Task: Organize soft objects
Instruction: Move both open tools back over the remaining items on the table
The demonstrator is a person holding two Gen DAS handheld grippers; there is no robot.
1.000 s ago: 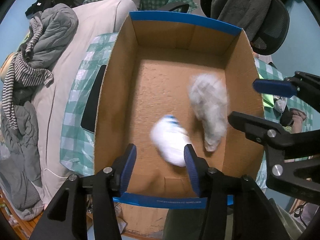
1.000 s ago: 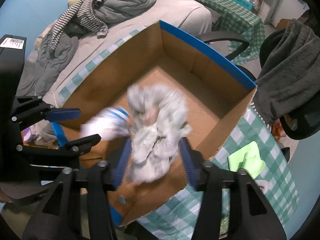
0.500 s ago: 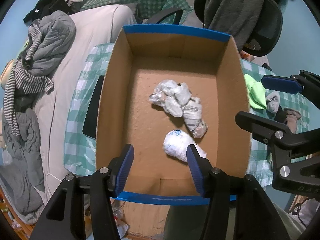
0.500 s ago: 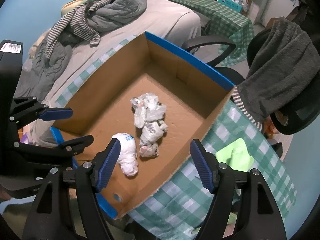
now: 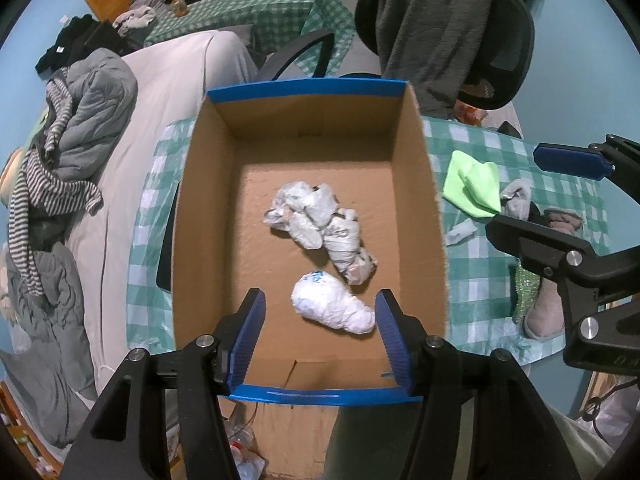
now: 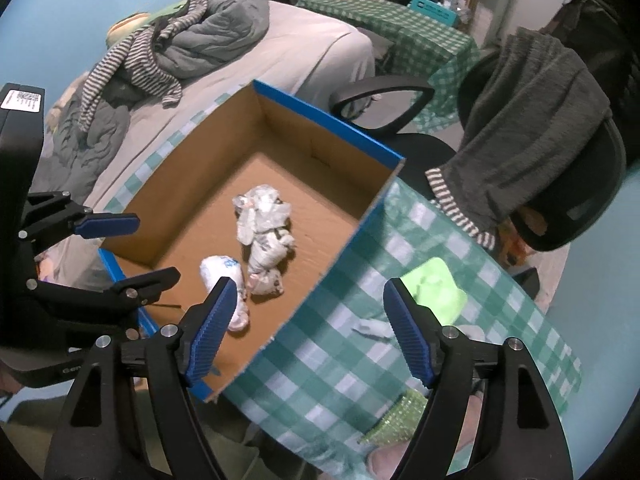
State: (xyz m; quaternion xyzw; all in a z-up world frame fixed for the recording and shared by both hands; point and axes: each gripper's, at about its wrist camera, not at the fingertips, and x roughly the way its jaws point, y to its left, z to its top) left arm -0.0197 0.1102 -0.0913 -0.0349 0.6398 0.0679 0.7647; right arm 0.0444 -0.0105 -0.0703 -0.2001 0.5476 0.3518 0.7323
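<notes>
A cardboard box with blue rims [image 5: 432, 216] [image 6: 352, 236] stands on a green checked tablecloth. Inside lie a grey-white crumpled bundle [image 5: 320, 224] [image 6: 264, 236] and a white bundle with blue print [image 5: 332, 308] [image 6: 224, 272]. My left gripper [image 5: 320, 332] is open and empty above the box's near end. My right gripper [image 6: 308, 320] is open and empty above the box's right rim; it also shows at the right of the left wrist view [image 5: 552, 192]. On the cloth to the right lie a lime green cloth [image 5: 474, 188] [image 6: 434, 288], a grey sock [image 5: 518, 198] and a small pale scrap [image 5: 460, 232] [image 6: 372, 328].
A bed with grey clothes and a striped top [image 5: 72, 152] [image 6: 180, 52] lies left of the box. An office chair draped with a grey towel [image 5: 440, 20] [image 6: 532, 140] stands behind it. A green knitted item and a pinkish one [image 5: 540, 308] lie at the table's near right.
Both bundles dropped from the grippers and came to rest on the box floor. Both grippers opened and rose; the right one moved right, over the box's right rim.
</notes>
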